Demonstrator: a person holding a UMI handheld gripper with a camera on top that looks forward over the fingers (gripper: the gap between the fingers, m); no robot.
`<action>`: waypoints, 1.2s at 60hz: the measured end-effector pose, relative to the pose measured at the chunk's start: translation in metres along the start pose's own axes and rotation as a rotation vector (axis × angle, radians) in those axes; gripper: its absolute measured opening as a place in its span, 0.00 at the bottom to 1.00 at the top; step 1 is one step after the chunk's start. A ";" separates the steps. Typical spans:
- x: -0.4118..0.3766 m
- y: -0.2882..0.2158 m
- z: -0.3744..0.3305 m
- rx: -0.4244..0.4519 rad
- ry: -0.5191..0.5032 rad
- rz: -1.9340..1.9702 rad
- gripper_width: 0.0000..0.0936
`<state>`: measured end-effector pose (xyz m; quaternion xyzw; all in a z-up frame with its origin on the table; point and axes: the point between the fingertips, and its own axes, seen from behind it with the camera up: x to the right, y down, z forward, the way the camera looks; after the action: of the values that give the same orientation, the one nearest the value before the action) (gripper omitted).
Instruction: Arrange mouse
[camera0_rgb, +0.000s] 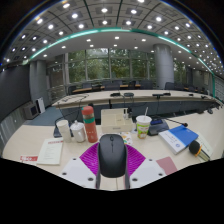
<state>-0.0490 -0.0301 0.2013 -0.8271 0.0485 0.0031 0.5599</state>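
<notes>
A black computer mouse (112, 155) sits between the two fingers of my gripper (112, 160), its nose pointing away from me. Both magenta pads (90, 158) press against its sides, so the gripper is shut on it. The mouse is held just above the near part of a light wooden table (30, 140). The finger bases show white on either side below the mouse.
Beyond the fingers stand a red-orange bottle (90, 124), two white cups (64, 128), a green-lidded cup (143, 125) and a blue-white box (178, 139). A paper with a red item (50, 151) lies to the left. A black object (195, 148) is at right. Desks and chairs stand farther back.
</notes>
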 end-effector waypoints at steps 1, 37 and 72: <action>0.014 0.002 0.001 -0.008 0.012 -0.006 0.35; 0.183 0.191 0.053 -0.320 0.058 -0.015 0.65; 0.134 0.107 -0.230 -0.196 0.144 -0.119 0.92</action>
<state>0.0642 -0.2925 0.1803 -0.8773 0.0389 -0.0847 0.4708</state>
